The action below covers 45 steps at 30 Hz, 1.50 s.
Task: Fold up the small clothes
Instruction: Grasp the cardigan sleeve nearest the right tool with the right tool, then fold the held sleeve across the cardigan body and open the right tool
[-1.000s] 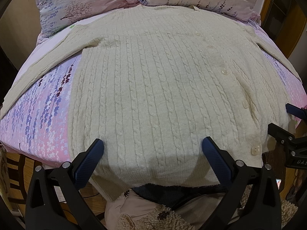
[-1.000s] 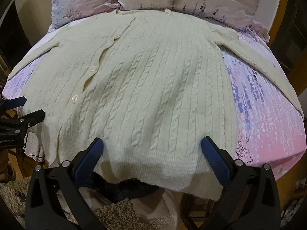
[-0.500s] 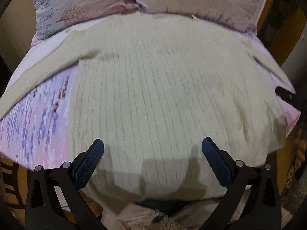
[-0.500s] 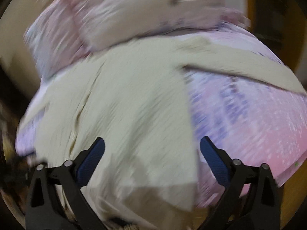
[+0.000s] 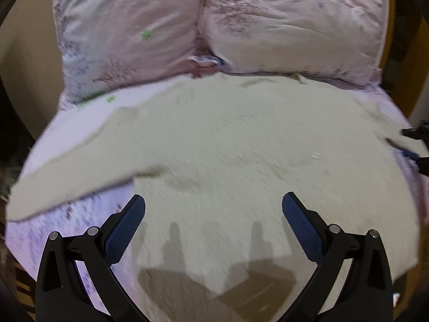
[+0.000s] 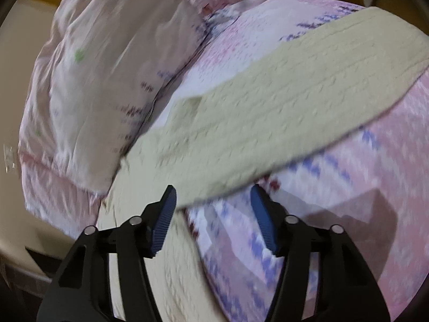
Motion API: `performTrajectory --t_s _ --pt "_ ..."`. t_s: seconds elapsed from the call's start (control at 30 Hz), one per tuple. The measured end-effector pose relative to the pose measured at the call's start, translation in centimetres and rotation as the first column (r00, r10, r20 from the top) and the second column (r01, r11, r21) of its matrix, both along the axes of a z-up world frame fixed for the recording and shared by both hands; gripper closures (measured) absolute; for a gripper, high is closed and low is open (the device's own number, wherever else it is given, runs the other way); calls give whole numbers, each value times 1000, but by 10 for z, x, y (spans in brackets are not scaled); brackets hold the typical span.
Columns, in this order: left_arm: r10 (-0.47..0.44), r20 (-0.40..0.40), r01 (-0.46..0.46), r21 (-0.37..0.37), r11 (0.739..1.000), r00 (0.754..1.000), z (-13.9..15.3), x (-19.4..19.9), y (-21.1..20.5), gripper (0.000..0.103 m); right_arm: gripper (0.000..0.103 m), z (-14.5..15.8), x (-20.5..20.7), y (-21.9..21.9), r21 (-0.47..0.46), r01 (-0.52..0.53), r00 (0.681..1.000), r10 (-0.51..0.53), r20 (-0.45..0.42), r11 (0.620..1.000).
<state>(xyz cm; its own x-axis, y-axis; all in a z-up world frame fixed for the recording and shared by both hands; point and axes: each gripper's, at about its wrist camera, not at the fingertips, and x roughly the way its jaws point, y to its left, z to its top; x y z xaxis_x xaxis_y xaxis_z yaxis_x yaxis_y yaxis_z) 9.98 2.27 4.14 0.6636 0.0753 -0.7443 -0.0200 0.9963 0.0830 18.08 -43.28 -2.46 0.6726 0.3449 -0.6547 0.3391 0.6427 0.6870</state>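
A cream cable-knit cardigan [image 5: 241, 155] lies spread flat on the bed, its left sleeve [image 5: 75, 171] stretched out towards the bed's left side. My left gripper [image 5: 213, 209] hovers open over the cardigan's lower body, nothing between its fingers. In the right wrist view the other sleeve [image 6: 281, 112] runs diagonally across the pink sheet. My right gripper [image 6: 213, 201] is rolled over and sits just above that sleeve near the armpit. Its jaws are closing, and the pads do not press on the knit. That gripper also shows at the right edge of the left wrist view [image 5: 415, 145].
Two pink floral pillows [image 5: 128, 32] [image 5: 295, 26] lie at the head of the bed, one also showing in the right wrist view [image 6: 107, 86]. The pink and lilac sheet [image 6: 335, 214] lies bare beside the sleeve. A dark wooden frame [image 5: 402, 48] borders the bed on the right.
Both grippers left the hem and moved up the bed. The right one swung to the right sleeve, rolled over, and its jaws narrowed. The left one rose towards the cardigan's middle.
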Motion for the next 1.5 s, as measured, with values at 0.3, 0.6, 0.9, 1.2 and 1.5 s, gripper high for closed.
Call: performTrajectory --t_s 0.3,0.6,0.9,1.2,1.5 --pt "74 56 -76 32 997 996 5 29 17 1 65 -2 -9 -59 -87 262 964 -264 -14 961" --pt "70 47 -71 31 997 996 1 41 21 1 90 -5 -17 -86 -139 337 940 -342 -10 931" --pt "35 87 -32 -31 999 996 8 44 33 1 98 43 -1 -48 -267 278 960 -255 117 923" --pt "-16 92 36 -210 977 996 17 51 47 1 98 100 35 122 -292 -181 929 261 264 939" --pt "-44 101 87 -467 880 994 14 61 66 1 90 33 55 237 -239 -496 851 522 57 835"
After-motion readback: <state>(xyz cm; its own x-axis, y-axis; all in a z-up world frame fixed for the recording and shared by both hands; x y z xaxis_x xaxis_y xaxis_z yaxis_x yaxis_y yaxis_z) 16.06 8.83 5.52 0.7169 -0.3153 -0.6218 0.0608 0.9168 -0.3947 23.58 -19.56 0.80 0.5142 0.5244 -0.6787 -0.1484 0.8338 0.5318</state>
